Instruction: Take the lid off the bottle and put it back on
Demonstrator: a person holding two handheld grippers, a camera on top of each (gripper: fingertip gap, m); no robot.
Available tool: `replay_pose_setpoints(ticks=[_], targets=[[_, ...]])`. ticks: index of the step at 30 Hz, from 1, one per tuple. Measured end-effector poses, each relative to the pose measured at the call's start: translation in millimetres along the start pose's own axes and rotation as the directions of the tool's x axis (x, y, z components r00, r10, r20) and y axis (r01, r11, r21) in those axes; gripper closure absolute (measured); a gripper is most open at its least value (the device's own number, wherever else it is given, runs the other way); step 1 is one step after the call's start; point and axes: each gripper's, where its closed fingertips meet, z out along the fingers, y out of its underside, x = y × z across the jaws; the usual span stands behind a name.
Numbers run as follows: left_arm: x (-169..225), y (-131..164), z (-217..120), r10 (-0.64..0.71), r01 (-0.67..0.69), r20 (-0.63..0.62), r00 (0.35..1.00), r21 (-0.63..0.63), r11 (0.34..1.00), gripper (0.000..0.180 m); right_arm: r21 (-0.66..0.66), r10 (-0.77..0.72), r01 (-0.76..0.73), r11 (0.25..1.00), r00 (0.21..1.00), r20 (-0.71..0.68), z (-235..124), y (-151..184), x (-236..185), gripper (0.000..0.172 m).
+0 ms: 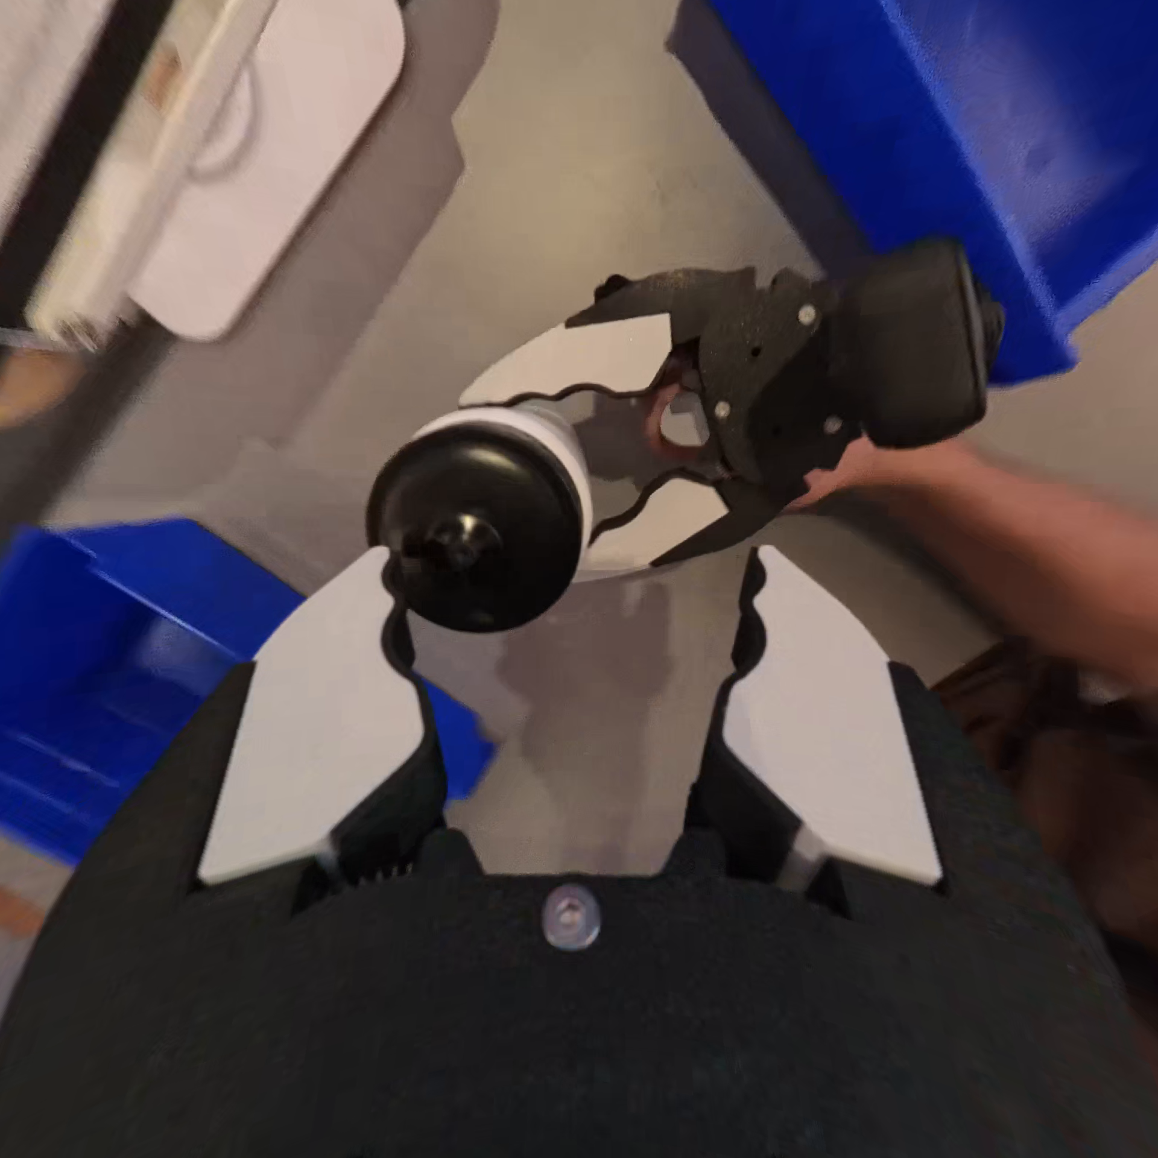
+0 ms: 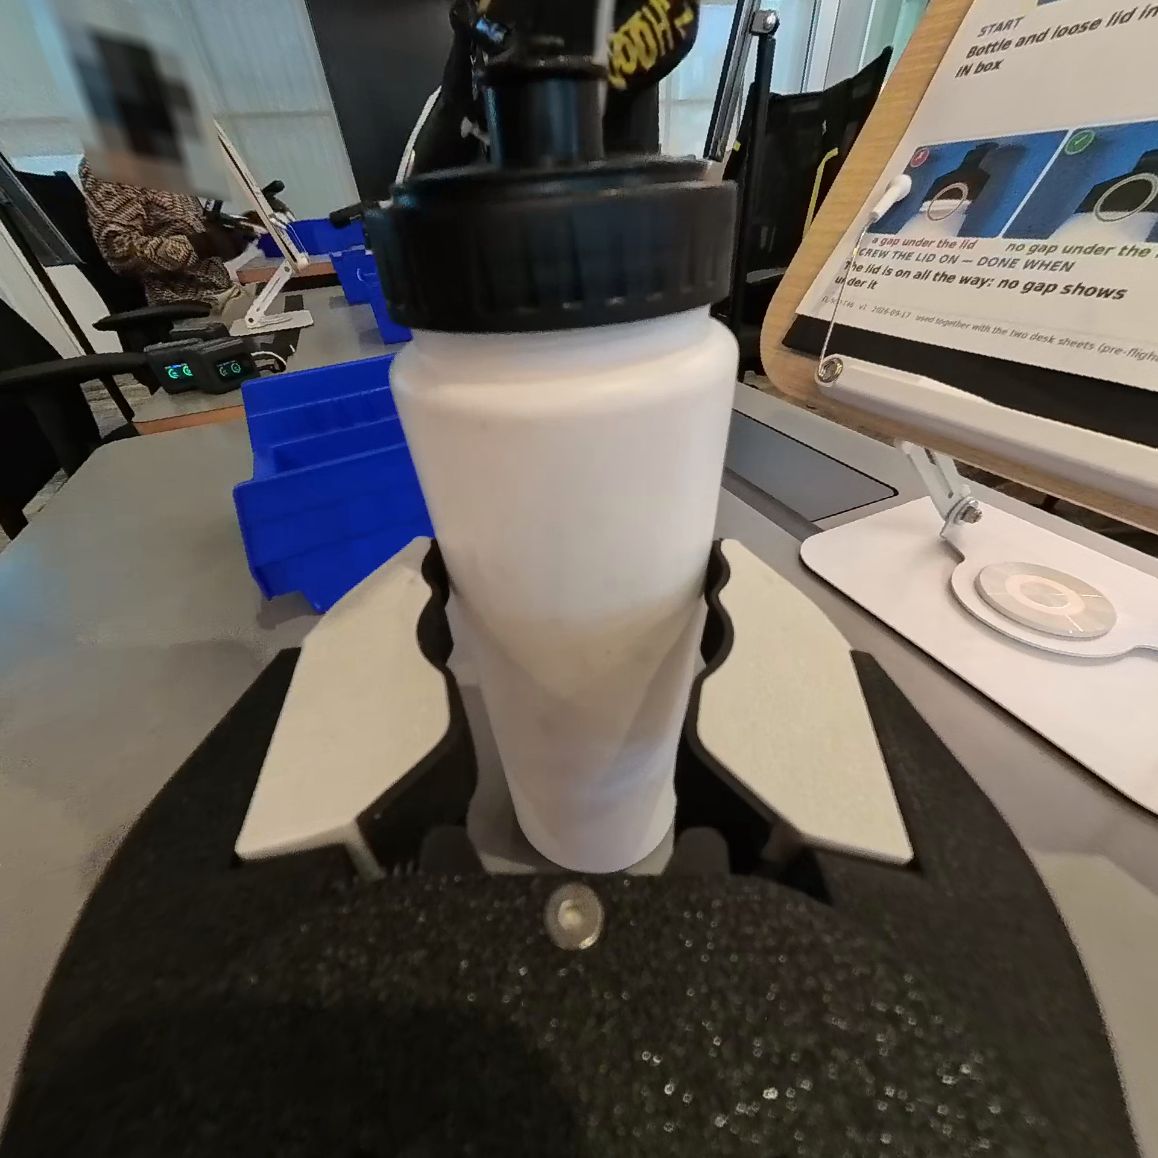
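Note:
A white bottle [image 2: 564,501] with a black ribbed lid [image 2: 551,250] on it stands upright between my right gripper's [image 2: 576,551] pads, which press on its lower body from both sides. In the left wrist view I look down on the lid [image 1: 476,532] and its centre spout, with the right gripper [image 1: 532,482] clamped on the bottle's white body [image 1: 564,457]. My left gripper [image 1: 570,558] is wide open above the lid. Its left fingertip [image 1: 376,564] lies beside the lid's edge and its right fingertip [image 1: 761,564] is well clear of it.
Blue bins stand on the grey table [image 2: 125,595] at the left [image 2: 313,489] and in the left wrist view [image 1: 940,156]. A white stand base [image 2: 940,626] holding a board with an instruction sheet [image 2: 1002,219] is on the right. A person sits far back left.

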Motion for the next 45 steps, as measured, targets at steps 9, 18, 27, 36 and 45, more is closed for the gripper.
replay_pose_setpoints(ticks=[9, 18, 27, 36, 45], targets=[[-30.6, -10.6, 11.6, -0.277, 0.273, 0.051, 0.960, 0.068, 0.960, 0.094, -0.008, 0.004, -0.004, 1.000, 1.000, 0.000, -0.6, 0.9, -0.4, 0.093], [-28.5, -9.4, 13.6, -0.103, 0.104, 0.080, 0.991, -0.004, 0.995, 0.114, -0.011, 0.000, 0.000, 1.000, 1.000, 0.002, -0.9, 1.5, -0.8, 0.093], [-23.7, -5.2, 12.6, 0.499, -0.496, -0.018, 0.866, -0.140, 0.857, 0.114, -0.015, -0.010, 0.010, 1.000, 1.000, 0.002, -0.3, 1.8, -1.4, 0.093], [-22.1, -3.4, 11.2, 0.881, -0.851, -0.054, 0.470, -0.291, 0.437, 0.117, -0.017, -0.012, 0.012, 1.000, 1.000, -0.006, 1.0, 2.0, -0.3, 0.093], [-11.6, -4.2, 8.4, 0.999, -0.927, -0.005, -0.043, -0.373, -0.042, 0.127, 0.010, 0.010, -0.010, 1.000, 1.000, -0.005, -0.5, 1.2, 2.9, 0.093]])
